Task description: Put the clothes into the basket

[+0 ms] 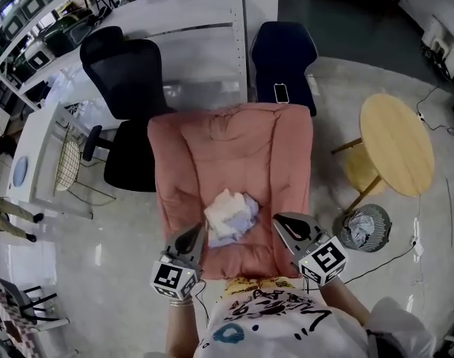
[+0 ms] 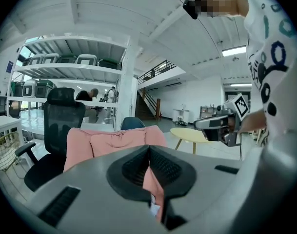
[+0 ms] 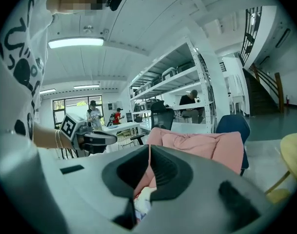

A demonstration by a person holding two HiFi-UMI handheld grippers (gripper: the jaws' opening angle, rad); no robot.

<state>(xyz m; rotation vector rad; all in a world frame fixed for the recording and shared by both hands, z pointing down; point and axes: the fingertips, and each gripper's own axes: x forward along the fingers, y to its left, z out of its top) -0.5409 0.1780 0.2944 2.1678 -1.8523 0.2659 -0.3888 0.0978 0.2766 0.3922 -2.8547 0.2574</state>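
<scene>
Your left gripper (image 1: 199, 230) hangs at 7 o'clock from the clothes (image 1: 230, 216). Its jaws are pressed together at the tips and grip nothing. Your right gripper (image 1: 277, 220) hangs at 3 o'clock from the same pile. Its own view shows its jaws likewise closed tip to tip and empty, with pink upholstery and a bit of pale cloth showing below them. The clothes are a crumpled pale heap on the seat of the pink armchair (image 1: 234, 148), between the two grippers and apart from both. A white wire basket (image 1: 66, 166) stands well off at 9 o'clock from the armchair, beside a white desk (image 1: 33, 155). A black office chair (image 1: 126, 80) stands at 11 o'clock from the heap, and a round yellow table (image 1: 396, 144) at 2 o'clock.
</scene>
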